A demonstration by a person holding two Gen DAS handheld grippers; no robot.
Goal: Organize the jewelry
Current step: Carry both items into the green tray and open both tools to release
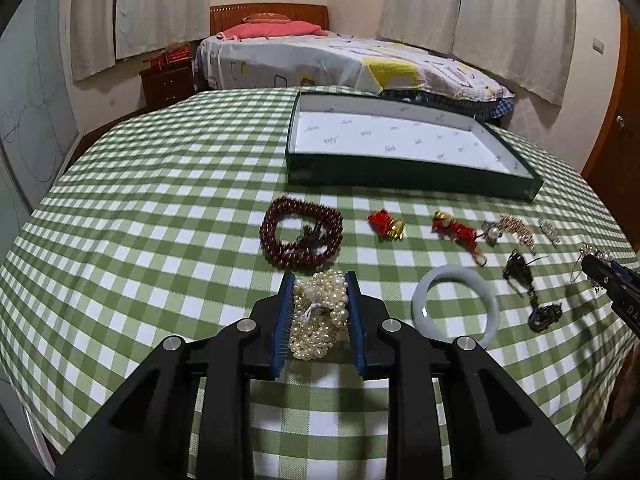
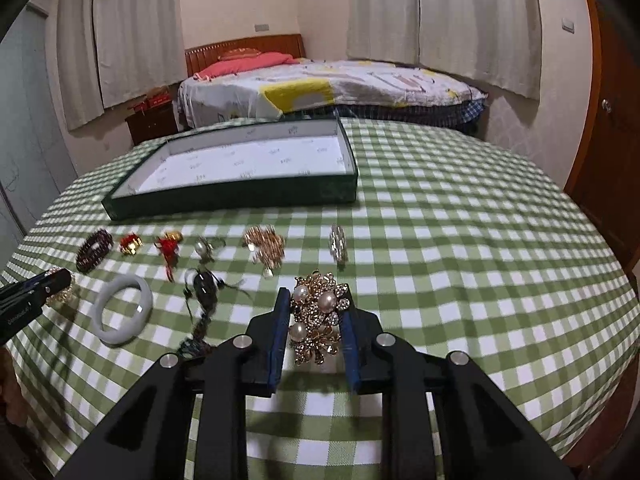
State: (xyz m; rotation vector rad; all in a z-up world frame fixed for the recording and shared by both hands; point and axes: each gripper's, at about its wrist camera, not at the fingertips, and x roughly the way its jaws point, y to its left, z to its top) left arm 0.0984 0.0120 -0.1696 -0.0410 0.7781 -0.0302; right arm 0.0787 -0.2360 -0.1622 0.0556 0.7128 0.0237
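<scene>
My left gripper (image 1: 319, 280) is shut on a bundle of pearl strands (image 1: 318, 314) just above the green checked cloth. My right gripper (image 2: 316, 294) is shut on a gold brooch with pearls (image 2: 318, 318). The dark green box (image 1: 400, 170) with a white lining stands open and empty at the back; it also shows in the right wrist view (image 2: 240, 196). Between box and grippers lie a dark red bead bracelet (image 1: 301, 236), two red-and-gold charms (image 1: 386, 224), a white jade bangle (image 1: 456, 306), a dark pendant with cord (image 1: 524, 280) and small gold and silver pieces (image 1: 516, 228).
The table (image 2: 480, 240) is round, its edge falling away at left, right and front. A bed (image 2: 320, 84), a nightstand and curtains stand behind it. A wooden door (image 2: 608, 140) is at the right.
</scene>
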